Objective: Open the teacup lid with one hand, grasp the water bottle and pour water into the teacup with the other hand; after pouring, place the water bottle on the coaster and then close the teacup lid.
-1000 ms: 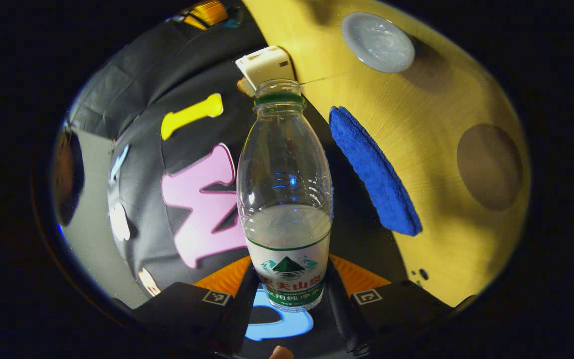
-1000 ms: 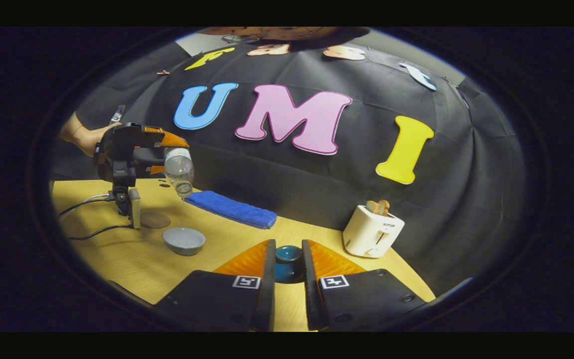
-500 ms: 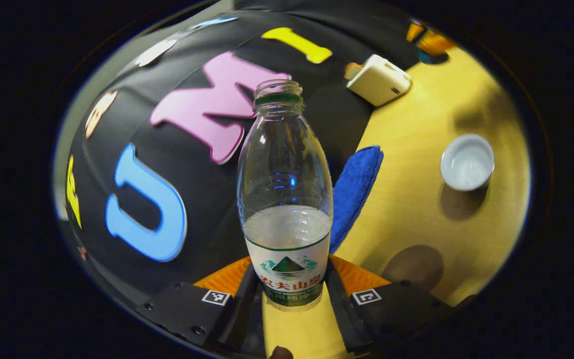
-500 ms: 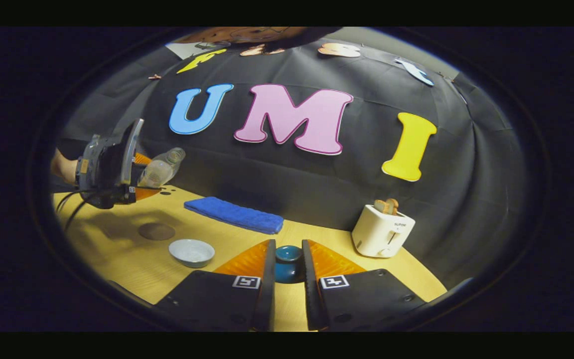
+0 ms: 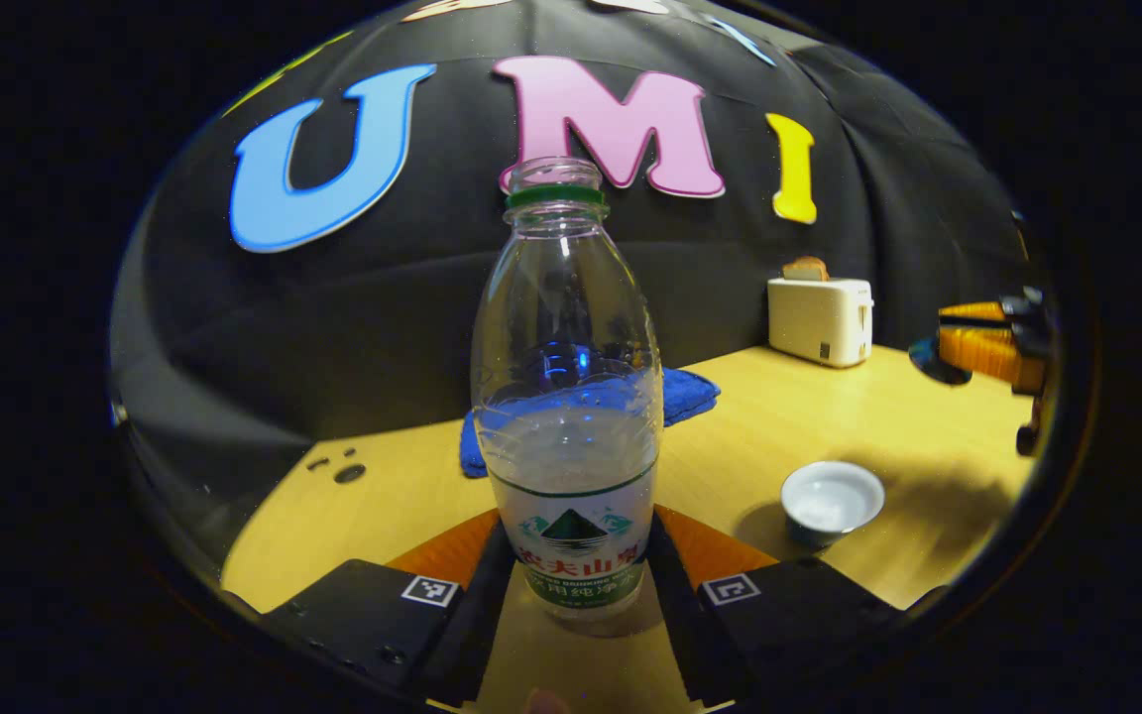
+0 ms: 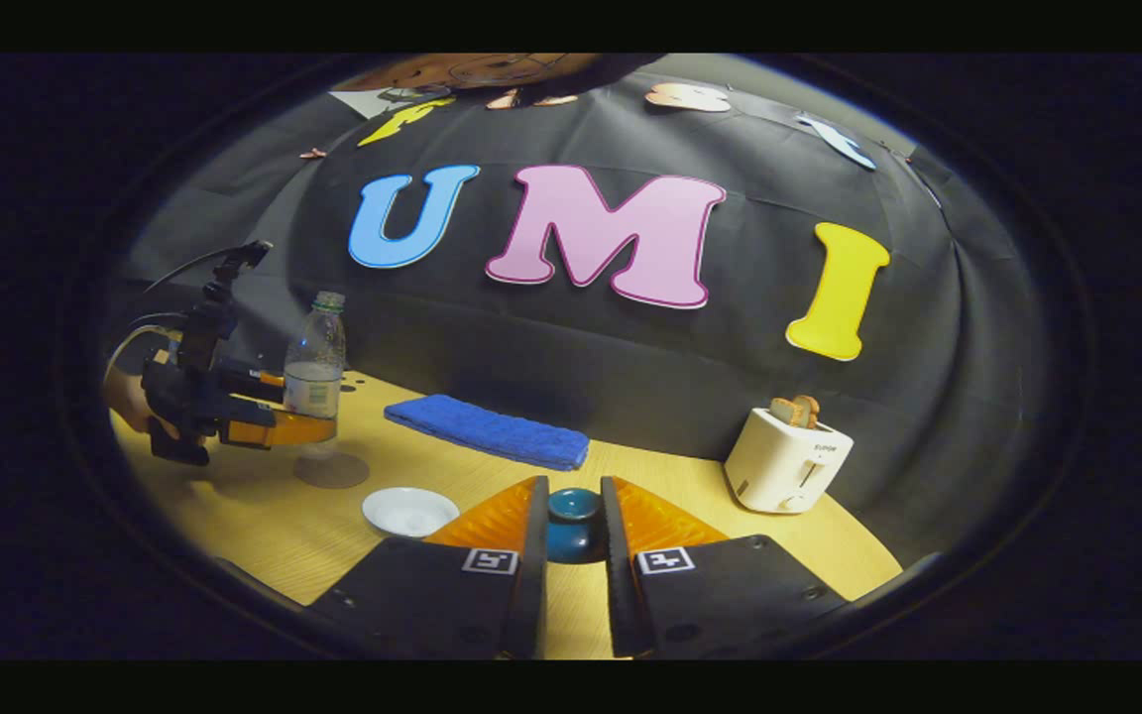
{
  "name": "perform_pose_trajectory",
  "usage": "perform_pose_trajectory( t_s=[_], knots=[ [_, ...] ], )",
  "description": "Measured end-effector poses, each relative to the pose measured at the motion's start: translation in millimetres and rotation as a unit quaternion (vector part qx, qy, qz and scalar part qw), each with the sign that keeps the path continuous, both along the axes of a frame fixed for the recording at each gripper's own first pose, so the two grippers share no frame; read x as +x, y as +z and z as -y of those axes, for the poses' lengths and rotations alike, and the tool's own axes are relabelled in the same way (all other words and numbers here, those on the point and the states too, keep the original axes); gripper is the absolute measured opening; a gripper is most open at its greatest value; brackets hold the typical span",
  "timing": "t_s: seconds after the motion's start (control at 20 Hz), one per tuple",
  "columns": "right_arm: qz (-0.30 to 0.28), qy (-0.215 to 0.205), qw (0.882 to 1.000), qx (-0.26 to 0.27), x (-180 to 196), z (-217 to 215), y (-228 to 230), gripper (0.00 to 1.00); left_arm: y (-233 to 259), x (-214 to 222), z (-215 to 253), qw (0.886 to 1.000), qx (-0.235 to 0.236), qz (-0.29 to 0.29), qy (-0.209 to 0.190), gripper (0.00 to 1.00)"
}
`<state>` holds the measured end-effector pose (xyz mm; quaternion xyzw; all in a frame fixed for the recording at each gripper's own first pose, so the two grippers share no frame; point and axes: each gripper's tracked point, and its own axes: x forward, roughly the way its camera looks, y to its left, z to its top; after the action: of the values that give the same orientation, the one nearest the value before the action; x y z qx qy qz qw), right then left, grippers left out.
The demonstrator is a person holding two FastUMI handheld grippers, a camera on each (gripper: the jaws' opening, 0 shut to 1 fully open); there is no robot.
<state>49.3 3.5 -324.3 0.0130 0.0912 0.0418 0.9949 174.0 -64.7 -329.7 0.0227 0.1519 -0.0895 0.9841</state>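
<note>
2 fingers of the left gripper (image 5: 576, 585) pinch the light, thin-walled, likely crushable water bottle (image 5: 568, 397) at its labelled base, while the right gripper (image 6: 573, 555) clamps the teacup lid (image 6: 573, 516).

A pale wooden table (image 6: 264, 531) is seen; a folded blue cloth (image 6: 488, 432) is laid near the back wall; a white toaster (image 6: 787, 460), a white teacup (image 6: 409, 511) and a round brown coaster (image 6: 331, 470) are set on it.

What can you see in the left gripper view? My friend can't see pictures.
The left gripper holds an upright, uncapped water bottle, partly full, above a wooden table. A small white teacup sits to the right, with a blue cloth and a toaster behind.
</note>
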Motion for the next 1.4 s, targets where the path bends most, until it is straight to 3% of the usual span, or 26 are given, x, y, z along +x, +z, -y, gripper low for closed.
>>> perform_pose_trajectory(
  t_s=[0.15,0.2,0.45,0.55,0.8,0.9,1.05,1.1,1.15,1.4],
  knots=[
    [-0.001,0.001,1.0,0.011,1,-7,2,0.29,1,2,7,0.999,-0.03,0.008,0.007,0.74],
    [-0.002,0.004,1.0,0.016,0,-11,1,0.34,-1,3,7,0.999,-0.033,0.008,0.008,0.74],
    [-0.005,0.013,0.999,0.028,3,-26,1,0.34,-5,3,9,0.999,-0.033,-0.003,0.012,0.74],
    [-0.005,0.015,0.999,0.03,5,-29,-1,0.29,-6,4,8,0.999,-0.034,-0.005,0.014,0.69],
    [-0.007,0.019,0.999,0.035,7,-36,-1,0.29,-14,-3,9,0.999,-0.039,-0.028,0.011,0.81],
    [-0.008,0.023,0.999,0.036,8,-40,-2,0.29,-14,-6,13,0.999,-0.044,-0.032,0.006,1.0],
    [-0.01,0.03,0.998,0.046,11,-50,-4,0.29,-18,-15,12,0.998,-0.04,-0.049,0.005,0.99],
    [-0.01,0.032,0.998,0.05,12,-54,-5,0.34,-17,-19,11,0.998,-0.036,-0.049,0.006,0.99],
    [-0.01,0.035,0.998,0.054,14,-59,-7,0.29,-17,-22,9,0.998,-0.031,-0.05,0.007,0.98],
    [-0.015,0.057,0.995,0.077,25,-91,-15,0.29,-23,-51,8,0.998,-0.02,-0.063,0.017,0.98]
  ],
)
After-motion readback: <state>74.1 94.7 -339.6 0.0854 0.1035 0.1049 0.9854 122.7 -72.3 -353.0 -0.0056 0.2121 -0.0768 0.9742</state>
